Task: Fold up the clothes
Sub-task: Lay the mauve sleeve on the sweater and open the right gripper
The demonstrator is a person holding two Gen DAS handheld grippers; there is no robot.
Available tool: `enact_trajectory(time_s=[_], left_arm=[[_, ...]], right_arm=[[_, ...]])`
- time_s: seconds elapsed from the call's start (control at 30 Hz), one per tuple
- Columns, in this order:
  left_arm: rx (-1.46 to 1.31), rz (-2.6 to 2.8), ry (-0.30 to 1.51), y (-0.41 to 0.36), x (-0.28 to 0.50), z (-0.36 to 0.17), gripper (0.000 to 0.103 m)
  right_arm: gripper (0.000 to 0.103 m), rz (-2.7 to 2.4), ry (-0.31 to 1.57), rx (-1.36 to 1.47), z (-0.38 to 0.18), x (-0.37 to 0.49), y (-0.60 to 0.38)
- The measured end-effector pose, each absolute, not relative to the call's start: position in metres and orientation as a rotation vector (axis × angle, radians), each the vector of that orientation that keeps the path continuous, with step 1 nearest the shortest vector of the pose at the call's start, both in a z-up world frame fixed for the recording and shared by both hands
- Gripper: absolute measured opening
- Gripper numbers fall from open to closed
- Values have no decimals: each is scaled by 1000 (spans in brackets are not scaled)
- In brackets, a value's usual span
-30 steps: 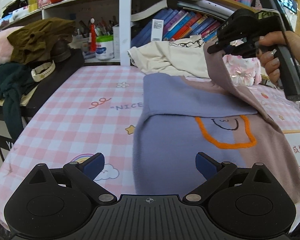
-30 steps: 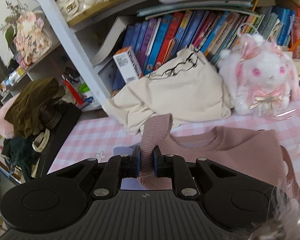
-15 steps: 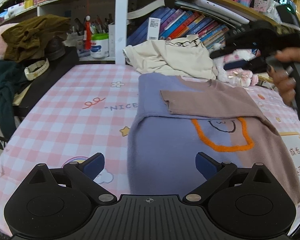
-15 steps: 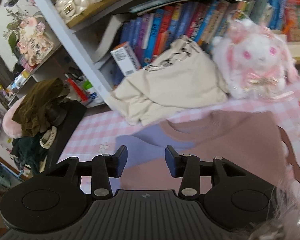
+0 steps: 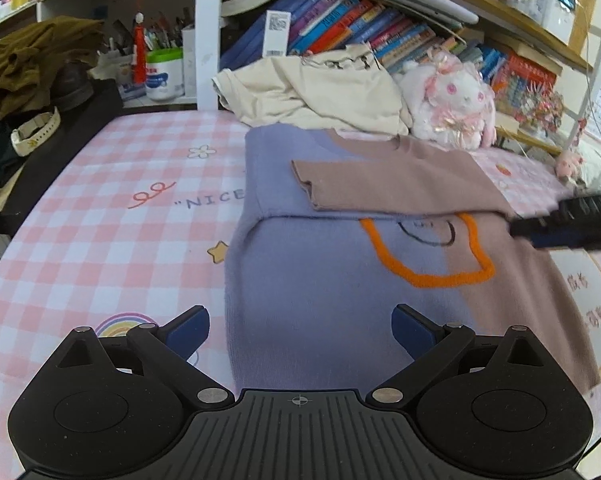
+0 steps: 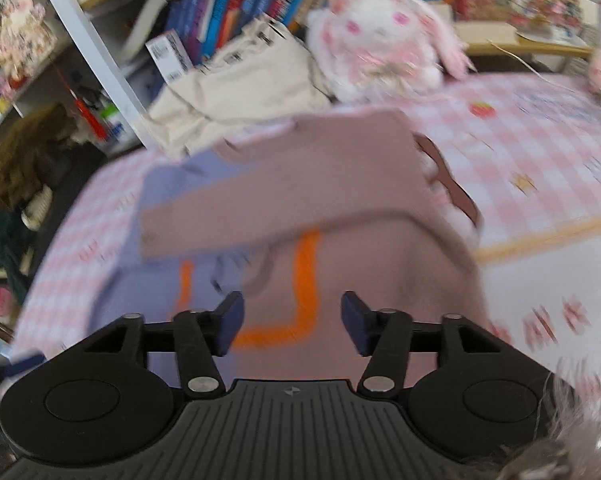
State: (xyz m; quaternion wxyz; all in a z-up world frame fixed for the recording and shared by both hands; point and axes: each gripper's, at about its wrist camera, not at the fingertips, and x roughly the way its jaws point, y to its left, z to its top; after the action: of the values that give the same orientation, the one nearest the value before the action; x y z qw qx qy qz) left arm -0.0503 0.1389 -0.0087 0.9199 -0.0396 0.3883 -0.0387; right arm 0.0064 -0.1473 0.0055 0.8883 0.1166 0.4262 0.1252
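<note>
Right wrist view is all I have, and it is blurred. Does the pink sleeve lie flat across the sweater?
Observer: Yes. In the left wrist view, the pink sleeve lies flat across the sweater, with its cuff on the purple half.
Operator: Where is the left claw?
Observer: The left claw is open and holds nothing. It hovers over the near edge of the sweater.
Operator: How does my claw look from that side?
Observer: Your right claw shows at the right edge of the left view, blurred, over the pink side of the sweater just below the sleeve.
</note>
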Motion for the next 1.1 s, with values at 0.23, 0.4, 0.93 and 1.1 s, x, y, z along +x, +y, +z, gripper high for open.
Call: enact_trajectory(time_s=[0.23,0.4,0.93,1.1], left_arm=[[-111,-119,852,147,-59,-17,99],[-81,-107,885,148,-67,-22,99],[-131,-21,985,149,-70,-36,99],[-191,-14,1005,151,-69,-40,99]], right_arm=[[59,168,937,172,-16,-53,-166],[64,112,946,187,-19,-78,-180],[94,60,1006,114,-26,-89,-199],[100,70,1026,118,-28,-85,-202]])
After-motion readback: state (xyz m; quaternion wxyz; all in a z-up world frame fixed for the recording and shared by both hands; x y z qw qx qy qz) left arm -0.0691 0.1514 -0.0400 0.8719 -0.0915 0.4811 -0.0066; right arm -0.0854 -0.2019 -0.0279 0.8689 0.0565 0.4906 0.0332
